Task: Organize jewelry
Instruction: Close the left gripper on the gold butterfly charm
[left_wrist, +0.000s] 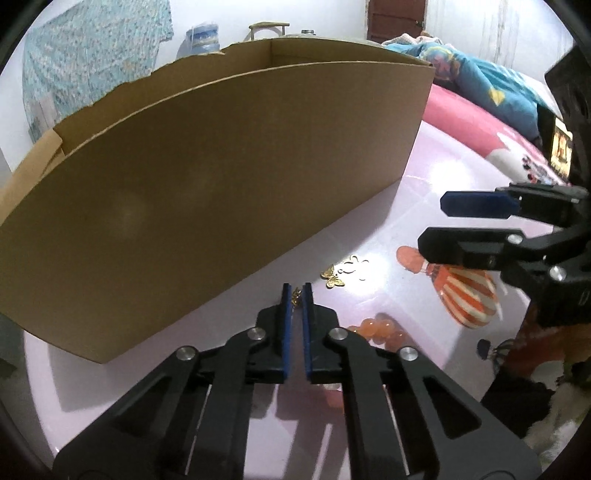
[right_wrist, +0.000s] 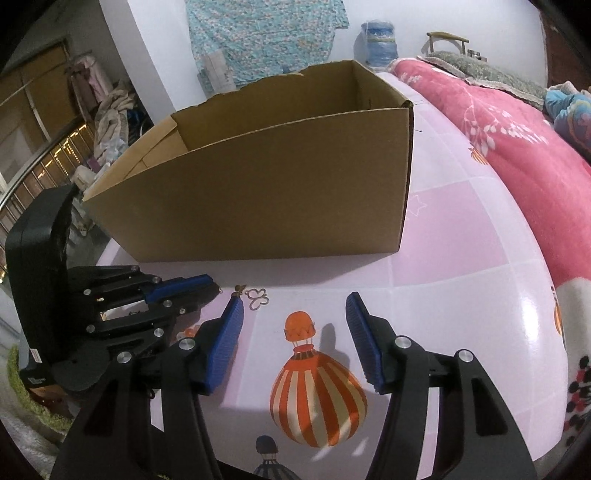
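My left gripper (left_wrist: 297, 288) is shut on a small gold jewelry piece (left_wrist: 295, 295), pinched at its blue fingertips just above the pink sheet. Just beyond it lie gold butterfly charms (left_wrist: 332, 277) and a pale butterfly-outline piece (left_wrist: 355, 266). An orange bead bracelet (left_wrist: 376, 328) lies to the right of its fingers. My right gripper (right_wrist: 295, 297) stands open over the balloon print, with nothing between its pads. In the right wrist view the left gripper (right_wrist: 211, 285) comes in from the left, next to the butterfly outline (right_wrist: 258, 297).
A large open cardboard box (right_wrist: 277, 184) stands on the sheet just behind the jewelry, its near wall (left_wrist: 221, 184) close to my left fingers. A pink blanket (right_wrist: 517, 147) and blue bedding (left_wrist: 480, 85) lie at the right.
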